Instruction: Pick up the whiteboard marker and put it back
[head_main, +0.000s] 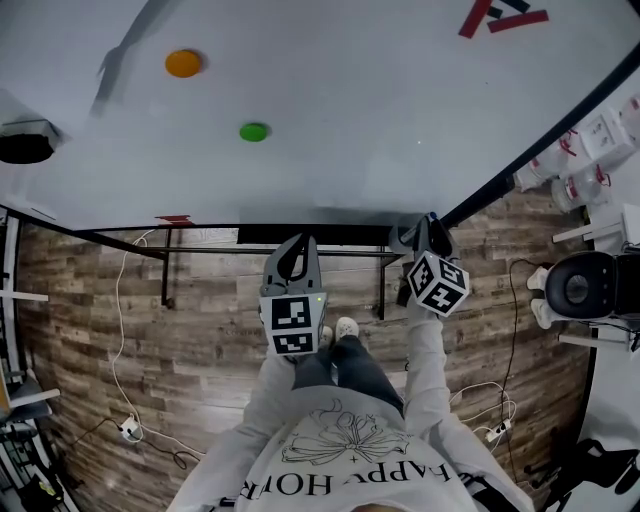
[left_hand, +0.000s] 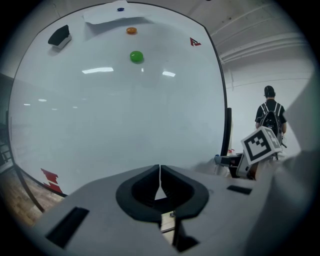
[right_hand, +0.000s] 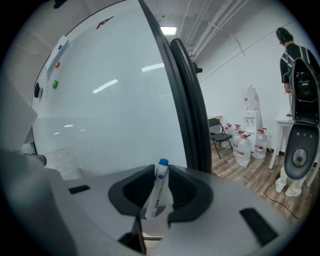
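The whiteboard marker (right_hand: 158, 192), white with a blue cap, stands tilted between the pads of my right gripper (right_hand: 161, 170), which is shut on it. In the head view the right gripper (head_main: 425, 232) is at the right end of the dark tray (head_main: 300, 236) under the whiteboard (head_main: 350, 100). The left gripper view shows the marker's blue tip (left_hand: 218, 159) poking out of that gripper. My left gripper (left_hand: 160, 180) is shut with nothing in it, its tips (head_main: 293, 255) just below the tray's middle.
On the board are a green magnet (head_main: 254, 131), an orange magnet (head_main: 183, 63) and a black eraser (head_main: 25, 145). Water bottles (right_hand: 245, 145) and a folding chair (right_hand: 216, 131) stand to the right, with a black-and-white machine (head_main: 585, 285). A person (left_hand: 270, 117) stands beyond. Cables (head_main: 125, 425) lie on the floor.
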